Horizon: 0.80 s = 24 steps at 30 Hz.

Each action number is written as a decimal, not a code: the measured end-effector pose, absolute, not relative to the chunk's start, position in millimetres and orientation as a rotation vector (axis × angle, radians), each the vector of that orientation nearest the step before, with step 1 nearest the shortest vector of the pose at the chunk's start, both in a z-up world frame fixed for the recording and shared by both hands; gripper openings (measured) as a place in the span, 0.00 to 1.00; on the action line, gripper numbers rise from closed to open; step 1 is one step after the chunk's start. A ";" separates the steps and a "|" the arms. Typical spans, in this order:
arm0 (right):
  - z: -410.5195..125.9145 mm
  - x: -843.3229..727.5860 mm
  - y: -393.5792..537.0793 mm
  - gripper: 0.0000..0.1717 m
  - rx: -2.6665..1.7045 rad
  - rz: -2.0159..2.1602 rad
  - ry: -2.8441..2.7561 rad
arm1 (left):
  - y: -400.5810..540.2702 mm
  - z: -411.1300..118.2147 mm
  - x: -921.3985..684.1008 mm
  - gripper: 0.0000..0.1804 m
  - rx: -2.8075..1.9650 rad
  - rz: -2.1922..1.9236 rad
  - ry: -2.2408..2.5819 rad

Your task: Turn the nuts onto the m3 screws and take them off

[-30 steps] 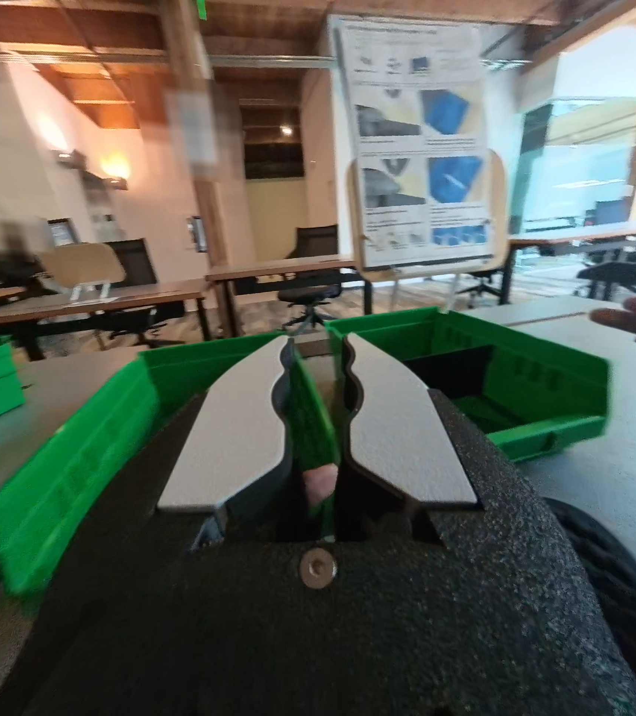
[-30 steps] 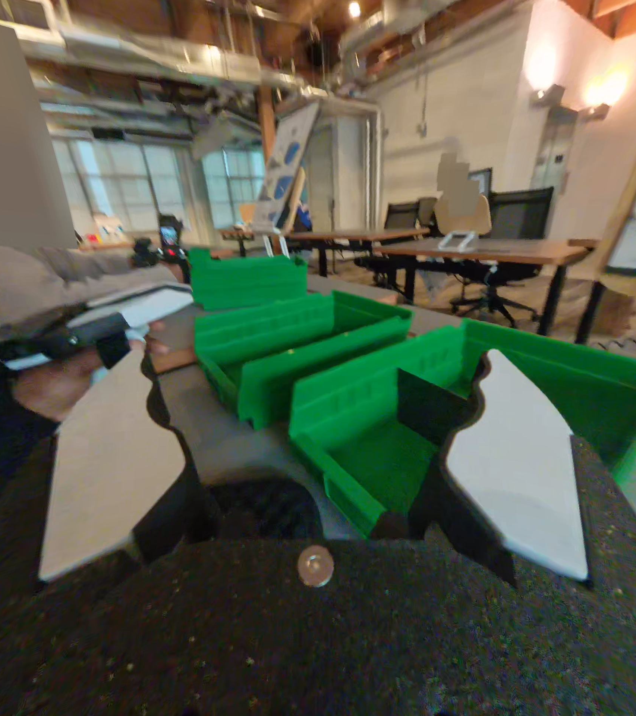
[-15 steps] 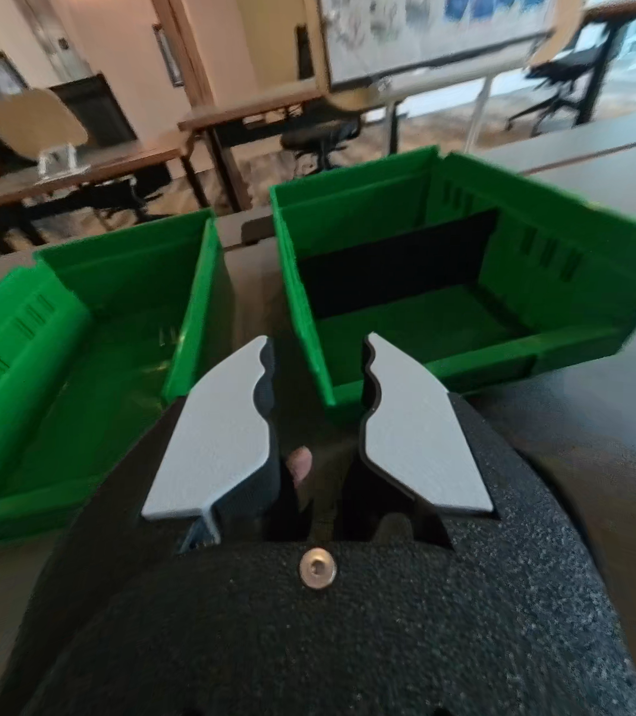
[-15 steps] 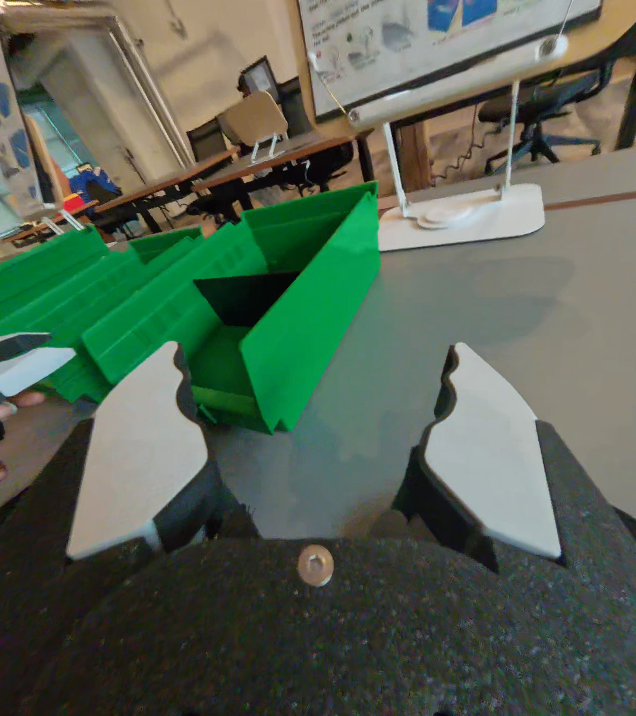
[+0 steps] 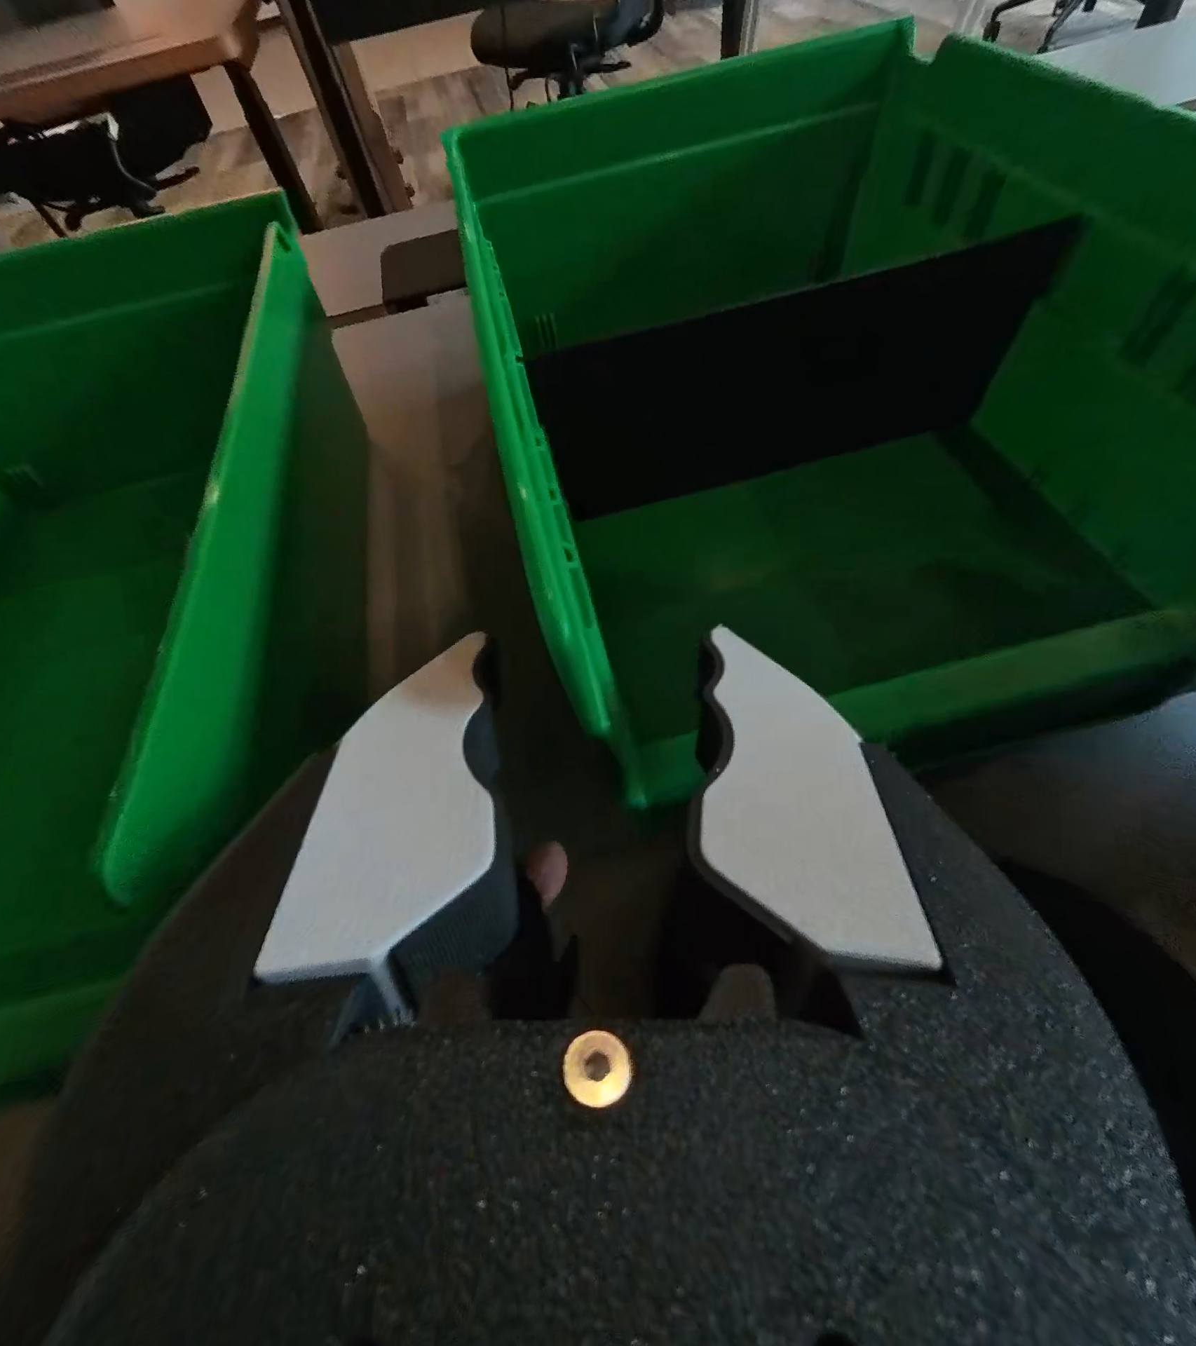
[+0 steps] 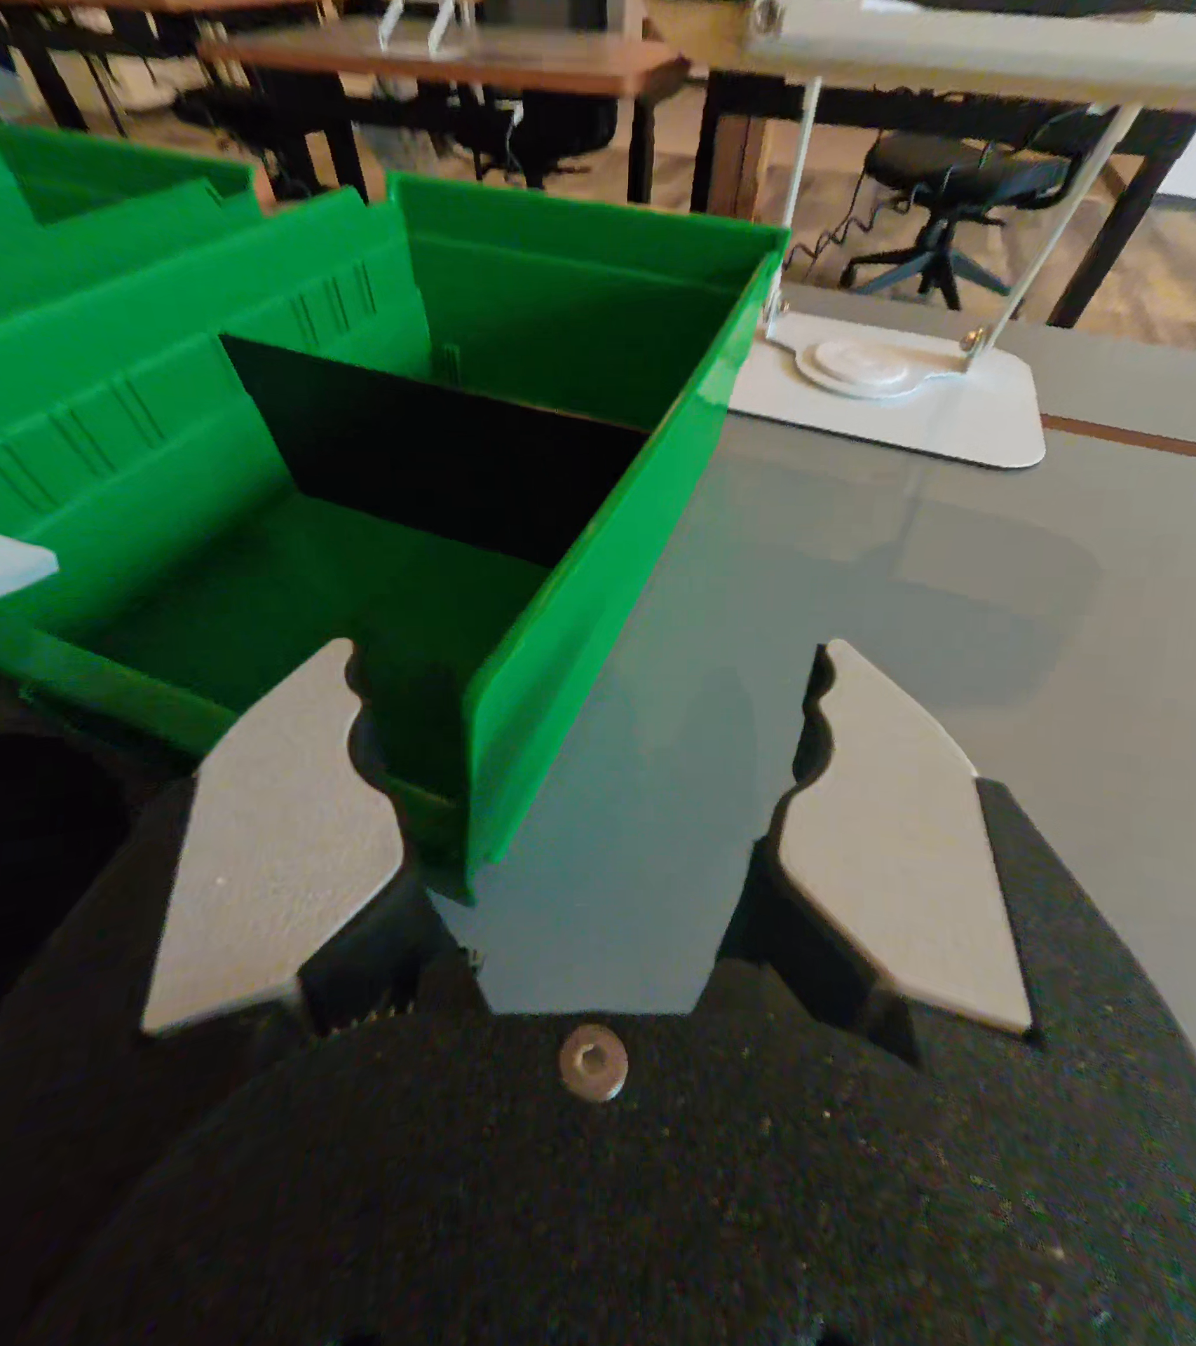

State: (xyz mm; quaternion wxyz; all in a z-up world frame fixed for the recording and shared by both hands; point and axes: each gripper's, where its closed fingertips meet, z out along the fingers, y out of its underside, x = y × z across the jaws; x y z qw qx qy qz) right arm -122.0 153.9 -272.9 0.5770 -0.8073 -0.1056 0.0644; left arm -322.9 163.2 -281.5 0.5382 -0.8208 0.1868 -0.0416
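Landmark: the divided bin (image 5: 1090, 218), glossy green plastic, rectangular, ribbed walls, a flat matte black divider (image 5: 784, 393) standing across it.

Left of the divided bin, across a strip of bare table (image 5: 420, 466): a second bin (image 5: 231, 510) of the same green plastic, smooth-walled, front corner rounded.

Left gripper (image 5: 599, 641): at the divided bin's near left corner. Pale grey fingers (image 5: 398, 801), matte, with scalloped inner edges, set in a grainy black foam-like body. Jaws apart, straddling the bin's left wall; a gap shows on each side of the wall, so nothing is gripped.

Right gripper (image 6: 584, 652): at the divided bin's (image 6: 580, 306) near right corner, same grey fingers (image 6: 894, 837) and speckled black body. Jaws wide apart, one finger over the bin floor, the other over smooth grey table (image 6: 945, 583); the right wall stands between them untouched.

Right of the divided bin, farther back: a white flat stand base (image 6: 945, 408) with rounded corners and thin upright rods.

Nuts and screws: not discernible in either view; the visible bin floors are dim and blurred.
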 end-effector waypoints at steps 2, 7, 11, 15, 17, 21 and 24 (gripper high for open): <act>-277.9 -121.9 157.8 0.59 -1.919 0.109 -0.286 | 167.0 -282.6 -321.3 0.29 -1.957 -0.094 0.453; -287.1 -119.0 161.0 0.31 -1.972 -0.042 -0.371 | 172.3 -291.5 -312.6 0.12 -1.996 -0.103 0.522; -288.3 -110.1 160.7 0.05 -1.966 -0.289 -0.455 | 170.8 -288.6 -305.1 0.06 -1.942 0.046 0.627; -285.2 -102.9 152.8 0.05 -1.967 -0.237 -0.433 | 162.5 -276.9 -295.3 0.06 -1.886 0.002 0.613; -277.7 -96.3 148.2 0.05 -1.947 -0.265 -0.436 | 158.4 -270.4 -289.3 0.06 -1.863 0.024 0.614; -256.7 -77.1 138.3 0.04 -1.903 -0.280 -0.408 | 150.4 -251.7 -269.2 0.07 -1.806 -0.003 0.610; -243.3 -57.7 130.0 0.04 -1.891 -0.291 -0.389 | 144.9 -239.1 -248.9 0.07 -1.777 -0.020 0.629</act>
